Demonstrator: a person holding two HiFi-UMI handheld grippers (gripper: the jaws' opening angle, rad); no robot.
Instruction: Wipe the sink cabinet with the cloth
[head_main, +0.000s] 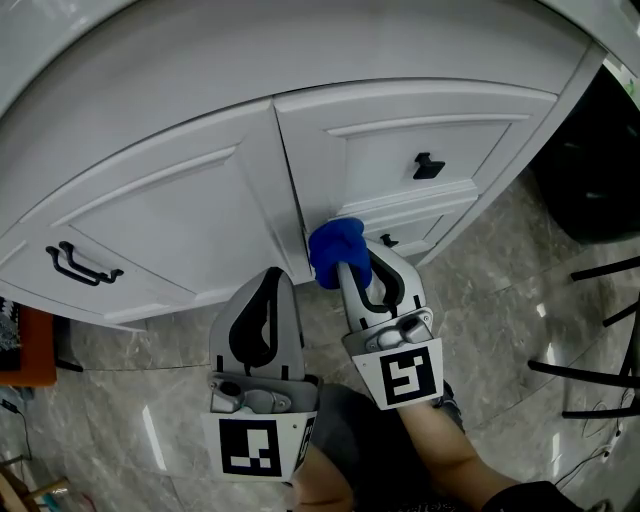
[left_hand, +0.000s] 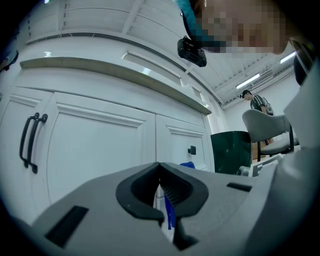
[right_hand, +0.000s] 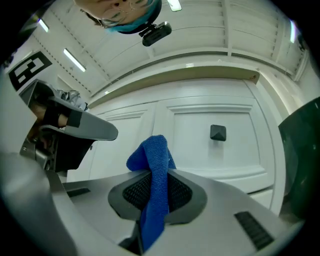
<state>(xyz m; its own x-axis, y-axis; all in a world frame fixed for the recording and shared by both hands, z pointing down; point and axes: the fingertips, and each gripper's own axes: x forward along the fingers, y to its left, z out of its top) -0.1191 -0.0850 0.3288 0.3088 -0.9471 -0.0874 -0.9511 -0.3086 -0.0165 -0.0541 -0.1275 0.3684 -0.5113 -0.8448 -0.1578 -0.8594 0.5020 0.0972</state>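
The white sink cabinet (head_main: 190, 210) curves across the head view, with a door on the left and drawers on the right. My right gripper (head_main: 352, 262) is shut on a blue cloth (head_main: 335, 248), whose bunched end rests against the cabinet front just under the upper drawer. In the right gripper view the cloth (right_hand: 156, 170) stands up out of the shut jaws below the black knob (right_hand: 217, 132). My left gripper (head_main: 277, 275) hangs beside it, shut and empty, pointing at the door (left_hand: 100, 145). The cloth (left_hand: 187, 164) peeks over its jaws.
The door has a black bar handle (head_main: 82, 265) and the drawer a black knob (head_main: 428, 166). To the cabinet's right stands a dark bin (head_main: 590, 170). Black chair legs (head_main: 600, 370) cross the marble floor (head_main: 500, 300). An orange object (head_main: 25, 350) sits at far left.
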